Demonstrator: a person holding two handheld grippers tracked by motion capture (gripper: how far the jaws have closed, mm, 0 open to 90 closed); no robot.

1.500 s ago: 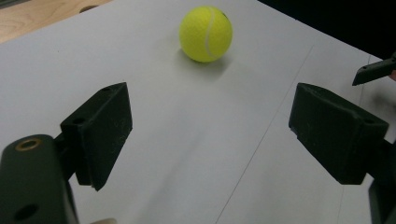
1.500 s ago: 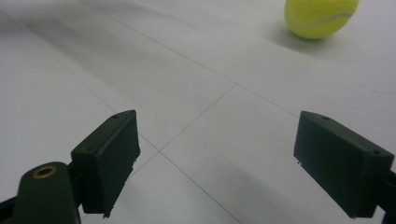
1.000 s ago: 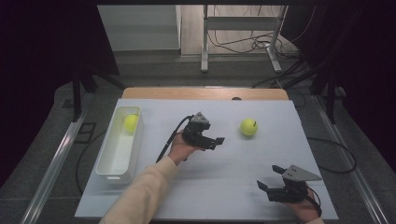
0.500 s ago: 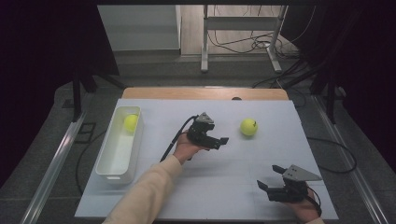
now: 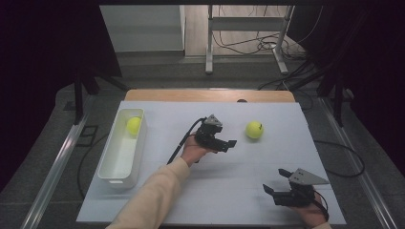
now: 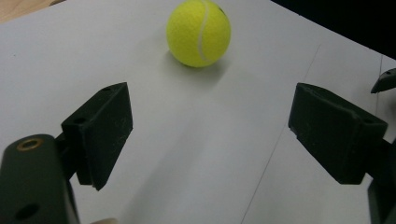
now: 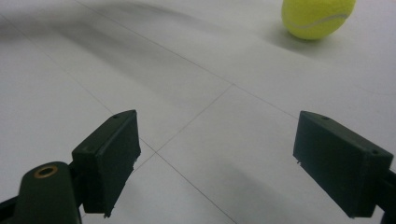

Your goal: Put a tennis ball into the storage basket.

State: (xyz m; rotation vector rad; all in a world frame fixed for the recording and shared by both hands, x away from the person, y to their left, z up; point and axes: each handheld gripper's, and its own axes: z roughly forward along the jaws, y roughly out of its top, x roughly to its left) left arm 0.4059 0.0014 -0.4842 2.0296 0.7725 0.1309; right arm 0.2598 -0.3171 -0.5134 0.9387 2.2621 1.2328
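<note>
Lying on matte white tabletop (image 5: 157, 191), fuzzy yellow-green tennis ball (image 5: 254, 129) with pale curved seam is seen just ahead of left gripper (image 5: 228, 144), untouched. Black blocky jaws of left gripper are spread, nothing between. Right gripper (image 5: 276, 182) near front edge, jaws likewise parted, empty.

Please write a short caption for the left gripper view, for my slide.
Left gripper, open, faces a tennis ball on the white table.

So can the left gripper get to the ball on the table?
Probably yes. The left gripper is open and points at the ball, with bare table between them and nothing in the way.
</note>
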